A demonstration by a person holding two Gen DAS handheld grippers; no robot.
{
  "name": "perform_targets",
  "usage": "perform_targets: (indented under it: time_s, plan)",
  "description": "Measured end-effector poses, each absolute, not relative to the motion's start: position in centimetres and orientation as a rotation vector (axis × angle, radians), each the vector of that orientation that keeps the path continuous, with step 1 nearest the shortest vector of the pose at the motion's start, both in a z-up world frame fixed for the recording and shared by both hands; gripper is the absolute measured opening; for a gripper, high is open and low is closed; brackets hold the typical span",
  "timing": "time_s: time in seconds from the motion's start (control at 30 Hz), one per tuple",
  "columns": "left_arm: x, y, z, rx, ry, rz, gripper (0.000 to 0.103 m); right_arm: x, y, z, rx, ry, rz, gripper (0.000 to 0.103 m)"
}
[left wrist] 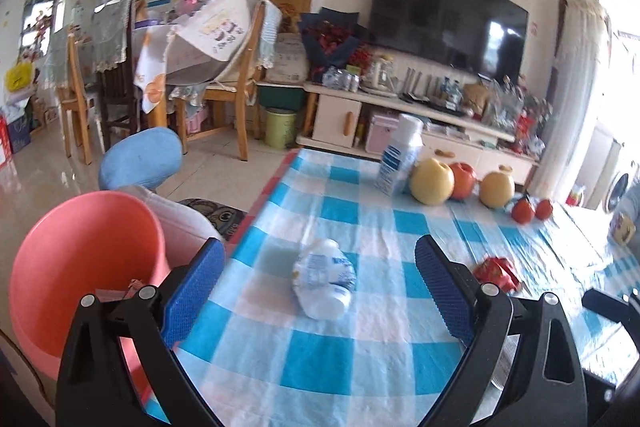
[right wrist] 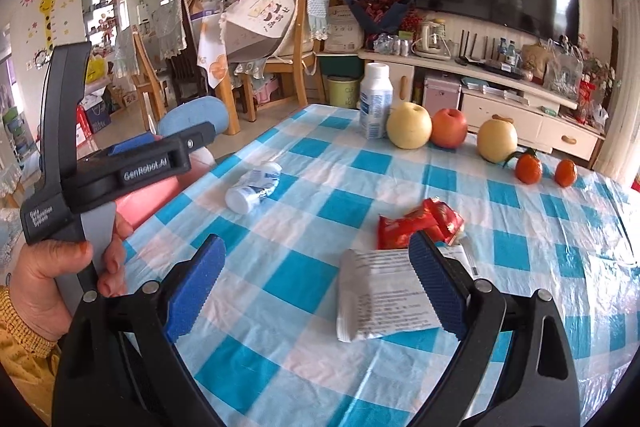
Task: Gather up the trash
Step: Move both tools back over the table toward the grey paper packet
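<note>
— Starting close: the left gripper (left wrist: 320, 291) is spread wide, empty, with the crushed bottle (left wrist: 325, 279) lying on the checked tablecloth (left wrist: 320, 359) between its fingers, long axis running away from it.

— And the right gripper (right wrist: 316, 291)?

— Released too, white wrapper (right wrist: 384, 301) beside its right finger, red wrapper (right wrist: 420, 223) beyond. Pink bin (left wrist: 80, 267) sits left; left hand is nearer.

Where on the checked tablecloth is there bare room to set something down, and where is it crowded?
Free: the wide middle strip between the crushed bottle and the fruit row, and the near edge left of the white packet. Crowded: the far edge, and around the red wrapper, which touches the packet.
</note>
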State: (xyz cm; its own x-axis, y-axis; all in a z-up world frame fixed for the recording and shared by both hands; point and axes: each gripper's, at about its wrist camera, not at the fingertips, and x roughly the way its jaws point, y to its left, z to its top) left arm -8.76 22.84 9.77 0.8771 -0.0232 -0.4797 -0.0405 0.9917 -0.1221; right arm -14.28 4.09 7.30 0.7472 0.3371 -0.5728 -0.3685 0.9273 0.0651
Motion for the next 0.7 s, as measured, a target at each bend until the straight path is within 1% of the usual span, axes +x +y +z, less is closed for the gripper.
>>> perform_targets:
  time_s: [0.37,0.7]
  plan:
    - [-8.9,17.4,8.8,0.012,0.532,-0.111,0.095,-13.2,0.4,6.7,0.017,0.623,0.359,0.094]
    - [-8.4,15.1,7.8,0.053,0.582,-0.172,0.095,-12.4,-3.3,6.8,0.088,0.625,0.314,0.094]
